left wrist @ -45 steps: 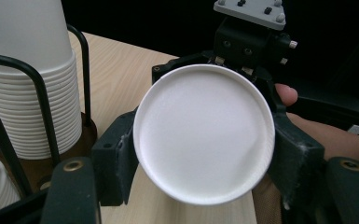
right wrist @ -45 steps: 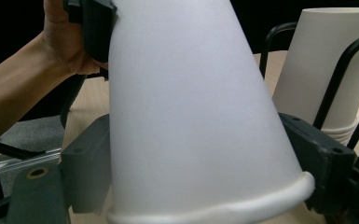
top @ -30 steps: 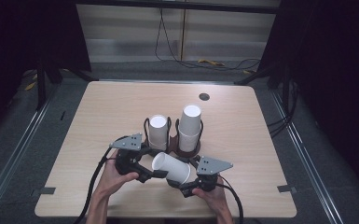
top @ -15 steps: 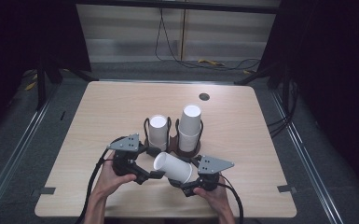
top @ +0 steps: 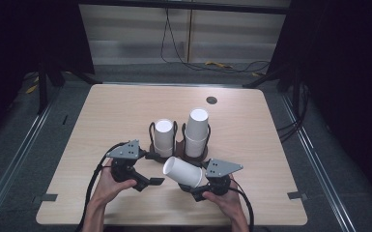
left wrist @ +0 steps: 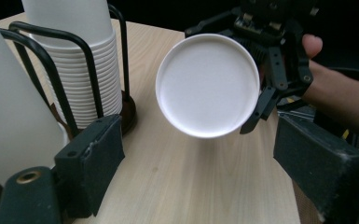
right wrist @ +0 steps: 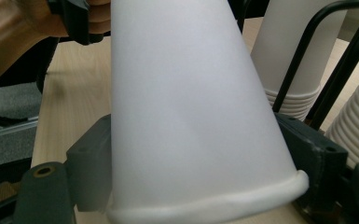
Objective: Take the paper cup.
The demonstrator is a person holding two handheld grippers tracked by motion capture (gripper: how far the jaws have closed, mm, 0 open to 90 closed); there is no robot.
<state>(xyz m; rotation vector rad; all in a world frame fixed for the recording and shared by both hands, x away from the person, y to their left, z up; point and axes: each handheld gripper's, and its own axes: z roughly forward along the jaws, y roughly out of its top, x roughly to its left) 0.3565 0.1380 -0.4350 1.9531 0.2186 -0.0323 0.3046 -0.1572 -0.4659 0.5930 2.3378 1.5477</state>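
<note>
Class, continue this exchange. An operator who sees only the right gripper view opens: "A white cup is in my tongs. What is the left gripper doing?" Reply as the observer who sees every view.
Observer: The left gripper has its tongs open. They have just been opening, with nothing between them.
Operator: Which way does my cup point?
Observer: The cup lies sideways in the right gripper, with its closed base facing the left gripper.
Operator: And the stacks?
Observer: The taller stack stands on the person's right, the shorter stack beside it.
</note>
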